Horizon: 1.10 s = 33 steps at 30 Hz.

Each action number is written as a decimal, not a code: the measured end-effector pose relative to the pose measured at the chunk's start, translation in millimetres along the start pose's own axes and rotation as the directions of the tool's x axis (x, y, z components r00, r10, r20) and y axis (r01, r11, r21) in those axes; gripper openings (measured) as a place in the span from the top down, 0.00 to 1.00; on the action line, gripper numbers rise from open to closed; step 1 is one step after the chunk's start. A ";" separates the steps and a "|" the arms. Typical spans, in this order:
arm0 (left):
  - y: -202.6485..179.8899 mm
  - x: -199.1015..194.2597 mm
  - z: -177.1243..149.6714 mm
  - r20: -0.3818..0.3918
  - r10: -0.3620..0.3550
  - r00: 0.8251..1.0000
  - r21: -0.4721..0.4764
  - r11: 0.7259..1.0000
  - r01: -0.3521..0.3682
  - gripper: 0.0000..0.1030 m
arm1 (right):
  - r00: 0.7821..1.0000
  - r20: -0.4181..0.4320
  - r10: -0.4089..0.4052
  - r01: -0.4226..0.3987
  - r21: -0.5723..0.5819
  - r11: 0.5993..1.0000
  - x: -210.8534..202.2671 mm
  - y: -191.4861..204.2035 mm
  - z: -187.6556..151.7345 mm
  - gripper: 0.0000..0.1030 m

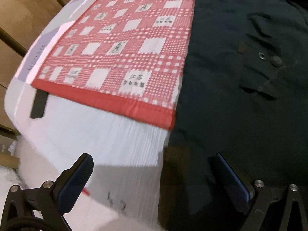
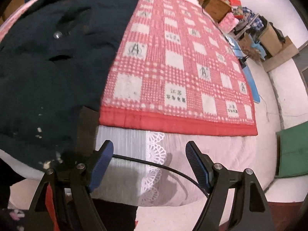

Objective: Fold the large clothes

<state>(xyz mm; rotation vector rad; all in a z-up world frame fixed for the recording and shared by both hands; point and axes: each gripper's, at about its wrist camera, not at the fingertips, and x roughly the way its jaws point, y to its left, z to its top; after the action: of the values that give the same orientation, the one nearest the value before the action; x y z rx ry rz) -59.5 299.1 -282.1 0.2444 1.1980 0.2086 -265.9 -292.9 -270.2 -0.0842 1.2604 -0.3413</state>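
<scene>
Bed (image 2: pixel 192 150) with white cover, carrying a red checked mat (image 2: pixel 179 67) and, across it, a dark padded coat (image 2: pixel 48 73) running near to far. Left claw (image 1: pixel 154 175): spread, empty, the coat's near hem just beyond its right finger. Right claw (image 2: pixel 150 163): spread, empty, coat lying to its left. The left claw appears nearer the coat.

1. The dark coat (image 2: pixel 53 61) bulks over one side of the red checked quilt (image 2: pixel 182 67).
2. The quilt's other side lies flat.
3. A black cable (image 2: pixel 154 164) crosses the white sheet (image 2: pixel 221 146) before the right claw (image 2: pixel 149 166).
</scene>
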 end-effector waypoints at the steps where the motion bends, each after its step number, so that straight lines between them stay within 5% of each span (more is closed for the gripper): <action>1: 0.2 -7.7 -3.5 0.001 0.009 1.000 -0.005 1.000 -0.009 0.00 | 0.999 0.028 0.018 -0.018 -0.019 1.000 -4.8 2.7 0.9 0.22; 7: -6.4 -47.0 -34.7 0.034 0.011 0.999 -0.012 1.000 -0.010 0.00 | 0.991 0.092 0.096 -0.077 -0.193 0.978 -22.2 27.9 2.0 0.22; 14: -4.2 -22.9 -53.9 0.075 -0.069 0.995 0.030 0.997 0.067 0.00 | 0.997 0.081 -0.011 0.017 -0.073 0.997 -40.4 25.0 -58.3 0.22; 17: -4.0 -24.1 -60.9 0.097 -0.078 0.992 0.065 0.995 0.071 0.00 | 0.997 0.078 0.004 0.000 -0.055 0.998 -43.8 44.5 -68.7 0.22; 21: 0.2 -27.3 -74.3 0.117 -0.088 0.989 0.055 0.995 0.082 0.00 | 0.987 0.160 -0.017 0.028 -0.068 0.997 -49.5 61.3 -62.3 0.22; 33: 35.0 -7.5 -90.5 0.116 -0.041 0.992 -0.061 0.997 0.049 0.00 | 0.973 0.212 -0.093 0.100 -0.021 0.995 -41.7 49.2 -40.3 0.22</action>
<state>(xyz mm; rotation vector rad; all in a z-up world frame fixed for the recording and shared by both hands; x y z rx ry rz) -148.0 337.3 -296.1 0.1714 1.0797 0.1903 -304.7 -229.0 -256.6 -0.2048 1.0530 -0.3862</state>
